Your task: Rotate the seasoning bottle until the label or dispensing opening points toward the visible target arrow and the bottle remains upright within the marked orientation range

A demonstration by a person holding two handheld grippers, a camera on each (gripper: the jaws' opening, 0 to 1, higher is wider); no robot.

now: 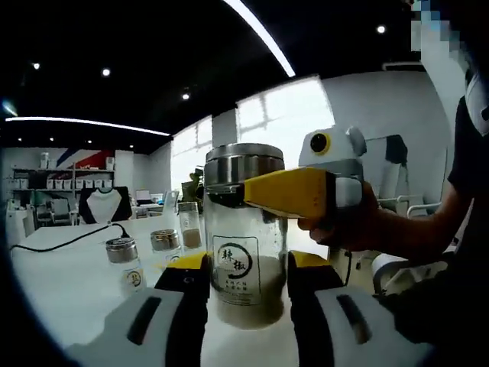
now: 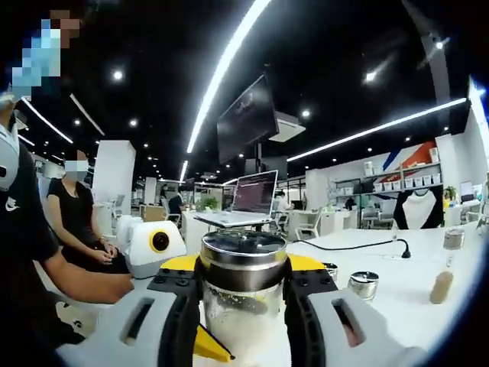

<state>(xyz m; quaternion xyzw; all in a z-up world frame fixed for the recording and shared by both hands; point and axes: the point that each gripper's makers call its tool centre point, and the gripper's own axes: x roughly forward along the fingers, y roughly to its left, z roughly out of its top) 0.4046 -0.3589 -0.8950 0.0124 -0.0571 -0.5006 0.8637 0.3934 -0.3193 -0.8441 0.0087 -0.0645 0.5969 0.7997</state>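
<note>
The seasoning bottle (image 1: 246, 229) stands upright on the white table (image 1: 69, 267), its label facing the left gripper view. The left gripper (image 1: 248, 283) holds the glass body low down, one jaw on each side. The right gripper (image 2: 243, 287) clamps the bottle just under its metal lid (image 2: 244, 258); it reaches in from the right in the left gripper view. Beside the bottle stand smaller jars (image 1: 124, 260), and beyond it a black cable (image 2: 359, 246) crosses the table near a laptop (image 2: 248, 200).

White table (image 1: 69, 267) with small jars (image 1: 122, 251)
</note>
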